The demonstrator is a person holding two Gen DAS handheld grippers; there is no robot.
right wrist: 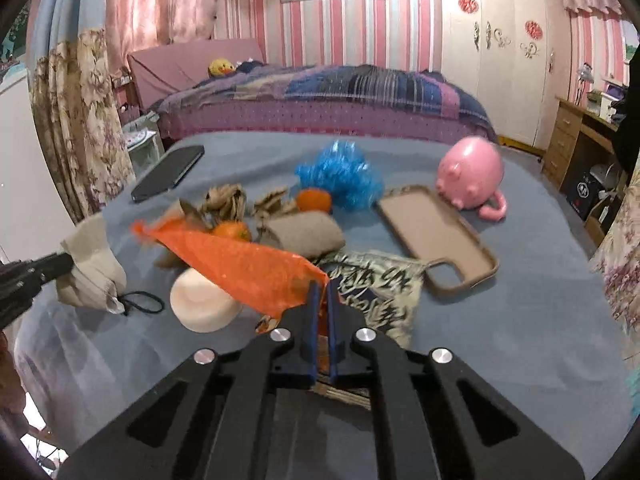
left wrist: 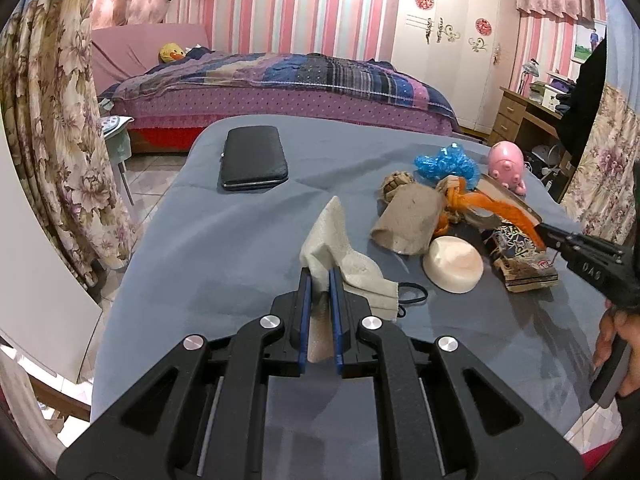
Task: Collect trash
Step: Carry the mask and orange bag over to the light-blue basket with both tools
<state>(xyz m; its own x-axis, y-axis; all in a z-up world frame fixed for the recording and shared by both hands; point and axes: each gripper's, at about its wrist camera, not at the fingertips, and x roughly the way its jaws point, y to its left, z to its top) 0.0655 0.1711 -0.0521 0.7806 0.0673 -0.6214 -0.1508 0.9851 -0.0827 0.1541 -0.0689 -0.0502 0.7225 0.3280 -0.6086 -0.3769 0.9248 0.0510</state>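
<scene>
My left gripper (left wrist: pixel 320 280) is shut on a crumpled beige cloth (left wrist: pixel 340 248), held just above the grey-blue tabletop (left wrist: pixel 224 248). My right gripper (right wrist: pixel 323 290) is shut on the corner of an orange plastic wrapper (right wrist: pixel 248 264), which stretches left over the pile. The left wrist view shows that same right gripper (left wrist: pixel 548 236) at the right edge, pinching the orange wrapper (left wrist: pixel 516 208). More trash lies behind it: blue crumpled plastic (right wrist: pixel 340 180), a brown paper piece (right wrist: pixel 304 232), crumpled brown paper (right wrist: pixel 224 200) and orange peel (right wrist: pixel 314 200).
A pink pig toy (right wrist: pixel 472 172), a tan phone case (right wrist: pixel 436 236), a patterned pouch (right wrist: pixel 380 284), a round cream soap (right wrist: pixel 204 304), a black hair tie (right wrist: pixel 144 302) and a black wallet (left wrist: pixel 254 158) share the table. A bed (left wrist: pixel 280 88) stands behind and a floral curtain (left wrist: pixel 48 120) hangs left.
</scene>
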